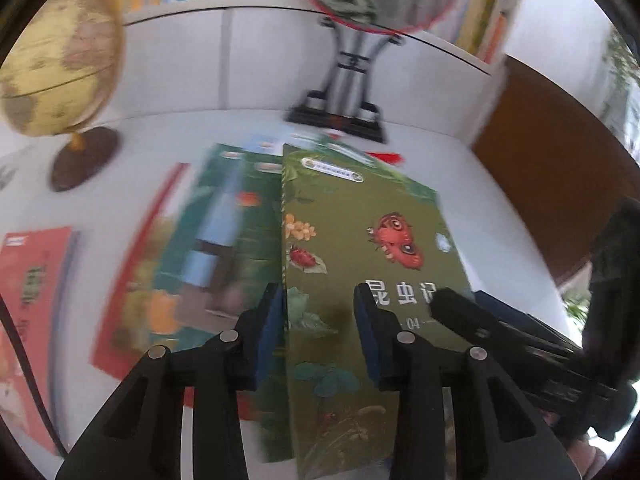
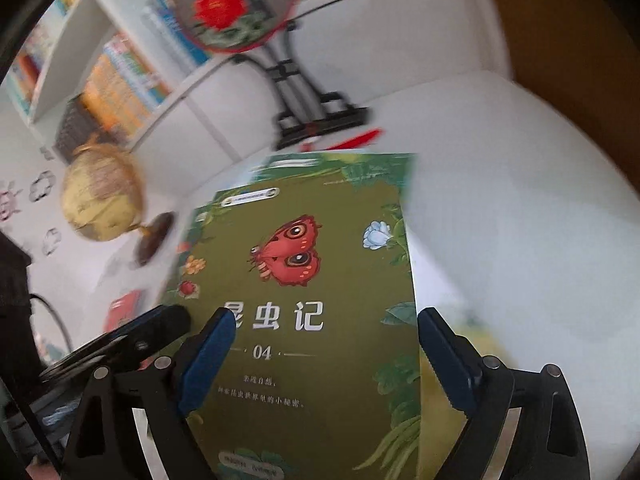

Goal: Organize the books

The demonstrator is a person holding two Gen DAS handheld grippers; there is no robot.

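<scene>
A green book with a red butterfly on its cover (image 1: pixel 352 248) lies on top of a stack of green books (image 1: pixel 232 224) on the white table. My left gripper (image 1: pixel 320 320) is open, its fingers straddling the book's left edge. My right gripper (image 2: pixel 326 356) is open wide, its fingers on either side of the same green book (image 2: pixel 304 280), over its lower half. The right gripper's finger shows at the lower right of the left wrist view (image 1: pixel 500 328). More books lie to the left: a red-edged one (image 1: pixel 132 280) and an orange-red one (image 1: pixel 32 292).
A yellow globe (image 1: pixel 56 68) on a brown base stands at the back left. A round ornament with red flowers on a black stand (image 1: pixel 352 80) stands at the back. A white bookshelf (image 2: pixel 120 76) with several books is behind. A brown surface (image 1: pixel 552 168) is right of the table.
</scene>
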